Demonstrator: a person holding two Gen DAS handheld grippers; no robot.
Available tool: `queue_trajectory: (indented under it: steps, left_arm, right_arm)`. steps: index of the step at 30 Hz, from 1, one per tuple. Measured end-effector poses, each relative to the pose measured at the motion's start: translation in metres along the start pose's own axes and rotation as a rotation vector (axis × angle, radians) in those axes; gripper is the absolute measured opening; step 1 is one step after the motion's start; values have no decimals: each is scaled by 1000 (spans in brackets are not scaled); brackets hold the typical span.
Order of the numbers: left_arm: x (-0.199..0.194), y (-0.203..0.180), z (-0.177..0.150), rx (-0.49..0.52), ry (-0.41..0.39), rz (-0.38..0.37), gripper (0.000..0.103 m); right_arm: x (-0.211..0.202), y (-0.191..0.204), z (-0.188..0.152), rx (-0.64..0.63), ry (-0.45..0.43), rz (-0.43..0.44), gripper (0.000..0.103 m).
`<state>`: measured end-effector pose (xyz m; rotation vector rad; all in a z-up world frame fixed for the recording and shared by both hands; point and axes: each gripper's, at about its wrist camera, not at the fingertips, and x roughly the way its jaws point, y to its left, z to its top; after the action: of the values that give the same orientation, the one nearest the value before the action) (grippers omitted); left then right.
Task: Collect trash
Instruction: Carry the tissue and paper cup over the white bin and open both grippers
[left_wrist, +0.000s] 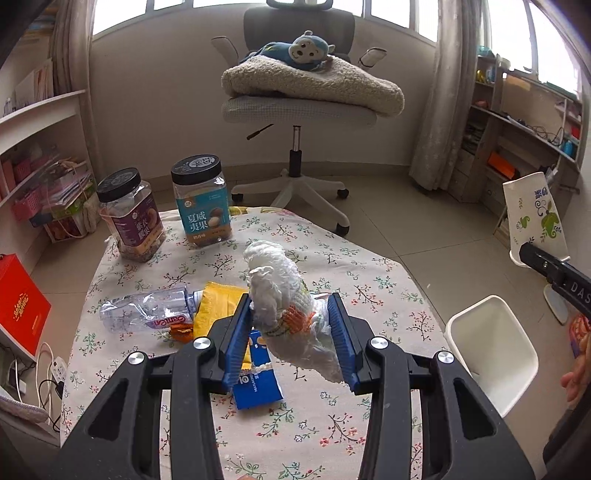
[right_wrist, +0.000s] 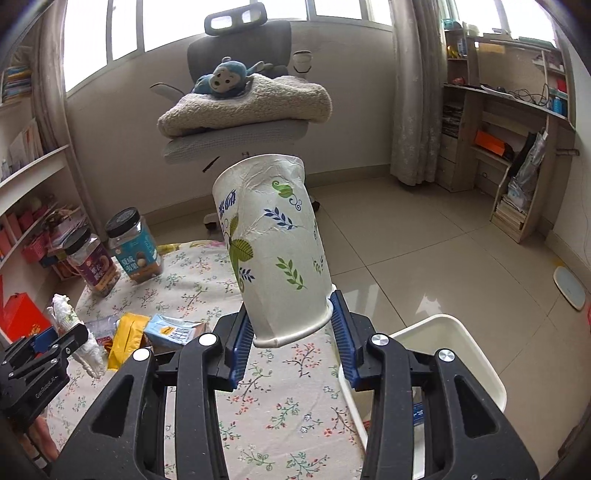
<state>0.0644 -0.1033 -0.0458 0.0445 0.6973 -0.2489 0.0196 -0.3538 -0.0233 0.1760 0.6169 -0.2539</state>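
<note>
We've got the left gripper (left_wrist: 291, 325) clamped on a crumpled, fluffy white tissue wad (left_wrist: 284, 295) above the floral-cloth surface (left_wrist: 332, 424); right gripper (right_wrist: 291, 328) pinches a creased, leaf-printed paper cup (right_wrist: 273, 243), rim-down, beside the smooth white plastic bin (right_wrist: 476, 362).

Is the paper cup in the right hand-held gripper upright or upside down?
Upside down, tilted: the paper cup has its rolled rim at the bottom, clamped in the right hand-held gripper, and its crumpled base points up.

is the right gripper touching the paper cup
Touching. The right wrist view shows the right gripper with both blue pads pressed against the paper cup near its rim.
</note>
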Motion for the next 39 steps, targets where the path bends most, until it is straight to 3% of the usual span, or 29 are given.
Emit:
queue_trajectory:
  steps: [6, 9, 11, 16, 31, 35, 39]
  left_arm:
    - [1, -38, -1, 40, -4, -52, 42]
    - [2, -63, -3, 72, -6, -82, 42]
    - [4, -80, -4, 93, -6, -101, 42]
    - [12, -122, -7, 123, 9, -158, 42]
    - [44, -268, -9, 138, 149, -385, 44]
    - [50, -285, -1, 122, 173, -410, 58]
    - [41, -285, 9, 142, 133, -390, 71]
  right_arm:
    - [-5, -55, -5, 84, 18, -84, 44]
    - [-11, -80, -7, 120, 13, -138, 61]
    - [-16, -95, -9, 158, 3, -168, 82]
    - [-31, -132, -11, 231, -47, -237, 92]
    - [-63, -219, -23, 429, -109, -398, 96]
    - [-67, -224, -23, 438, -117, -444, 96]
    - [-70, -220, -24, 416, -130, -495, 96]
